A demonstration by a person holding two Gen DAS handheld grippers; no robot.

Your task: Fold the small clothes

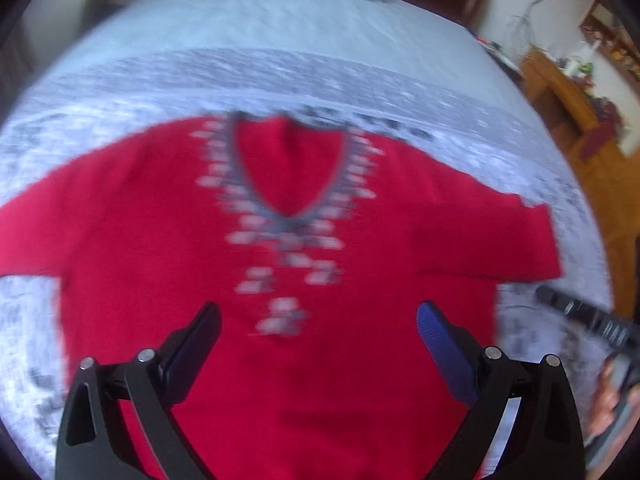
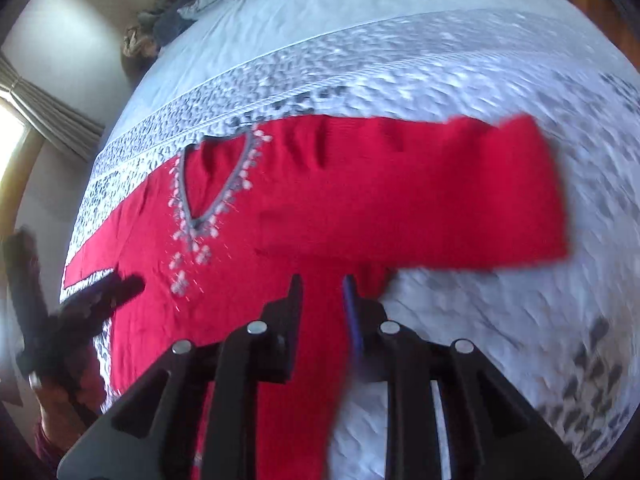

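A red top (image 1: 360, 208) with a grey V-neck and pale embroidery lies spread flat, front up, on a grey-white patterned bedspread (image 1: 280, 80). Both sleeves stick out sideways. My left gripper (image 1: 318, 322) hovers open over the chest, below the embroidery, holding nothing. In the right wrist view the same top (image 2: 360, 200) shows with its right sleeve stretched out. My right gripper (image 2: 320, 286) is over the side of the top under that sleeve, its jaws a narrow gap apart with nothing between them. The left gripper (image 2: 116, 288) shows blurred at the left.
The bedspread (image 2: 440, 80) covers a wide bed. Pillows and dark bundled cloth (image 2: 176, 12) lie at the far end. A wooden cabinet (image 1: 560, 92) stands to the right of the bed. A curtain and window (image 2: 40, 112) are at the left.
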